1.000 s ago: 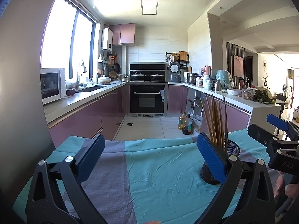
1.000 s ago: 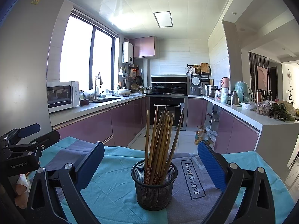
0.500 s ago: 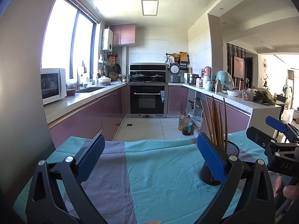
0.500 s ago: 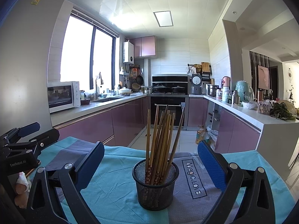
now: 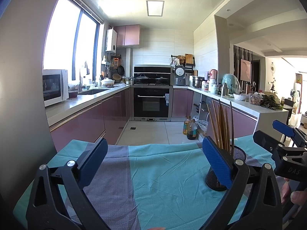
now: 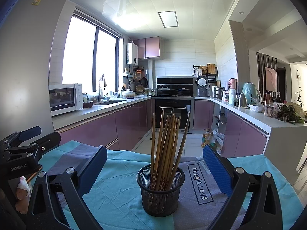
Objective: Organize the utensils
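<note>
Standing chopsticks (image 6: 165,147): upright, bundled in mesh cup (image 6: 160,191), so they stay gathered.
Cup place: on cloth-covered surface (image 6: 119,197), centred before right tool (image 6: 155,169).
Tools: right and left tool (image 5: 153,163) both wide, empty.

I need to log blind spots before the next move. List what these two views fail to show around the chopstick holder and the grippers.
- Mesh holder, left wrist view: the left gripper's right finger covers much of it.
- Chopsticks, right wrist view: the lower ends are blurred behind the mesh, and overlap prevents a count.
- Tablecloth, both views: the near edge is cut off by the frame.
- Right gripper, left wrist view: cut off by the right edge.
</note>
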A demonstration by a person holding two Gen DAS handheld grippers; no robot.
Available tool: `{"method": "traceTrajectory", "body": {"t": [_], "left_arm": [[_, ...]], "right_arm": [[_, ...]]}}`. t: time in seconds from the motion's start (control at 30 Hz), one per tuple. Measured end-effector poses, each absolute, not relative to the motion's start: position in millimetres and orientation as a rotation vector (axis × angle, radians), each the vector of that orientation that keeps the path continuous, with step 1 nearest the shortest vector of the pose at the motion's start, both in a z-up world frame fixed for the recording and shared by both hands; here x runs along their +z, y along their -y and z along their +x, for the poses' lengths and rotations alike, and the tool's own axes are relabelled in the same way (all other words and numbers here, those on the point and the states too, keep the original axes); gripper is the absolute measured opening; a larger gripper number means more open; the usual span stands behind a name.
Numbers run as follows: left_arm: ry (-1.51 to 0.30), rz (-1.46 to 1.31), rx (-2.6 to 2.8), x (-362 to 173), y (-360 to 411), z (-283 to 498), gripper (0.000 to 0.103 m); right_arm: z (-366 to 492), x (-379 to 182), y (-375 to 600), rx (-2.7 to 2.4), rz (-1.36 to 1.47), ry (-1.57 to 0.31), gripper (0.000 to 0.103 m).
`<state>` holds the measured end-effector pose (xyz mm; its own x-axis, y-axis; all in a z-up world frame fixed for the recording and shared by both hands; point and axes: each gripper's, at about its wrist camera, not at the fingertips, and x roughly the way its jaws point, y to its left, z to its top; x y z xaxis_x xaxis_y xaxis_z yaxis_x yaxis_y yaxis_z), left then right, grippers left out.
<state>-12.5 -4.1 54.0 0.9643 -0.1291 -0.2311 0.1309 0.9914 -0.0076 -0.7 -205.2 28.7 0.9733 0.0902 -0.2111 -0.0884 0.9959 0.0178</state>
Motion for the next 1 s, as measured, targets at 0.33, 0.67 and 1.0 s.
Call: {"method": "traceTrajectory", "body": {"t": [0.33, 0.67, 1.0], "left_arm": [[-0.232, -0.005, -0.13, 52.7, 2.5, -12.2, 0.097], [-0.226, -0.013, -0.127, 50.5, 1.8, -12.4, 0.097], [-0.225, -0.016, -0.128, 50.1, 2.0, -13.2, 0.097]], "right_arm": [[-0.4, 28.9, 204.6, 0.088, 0.011, -0.214, 0.097], [1.6, 29.7, 205.8, 0.09, 0.015, -0.214, 0.097], [0.9, 28.6, 204.5, 0.092, 0.019, -0.214, 0.097]]}}
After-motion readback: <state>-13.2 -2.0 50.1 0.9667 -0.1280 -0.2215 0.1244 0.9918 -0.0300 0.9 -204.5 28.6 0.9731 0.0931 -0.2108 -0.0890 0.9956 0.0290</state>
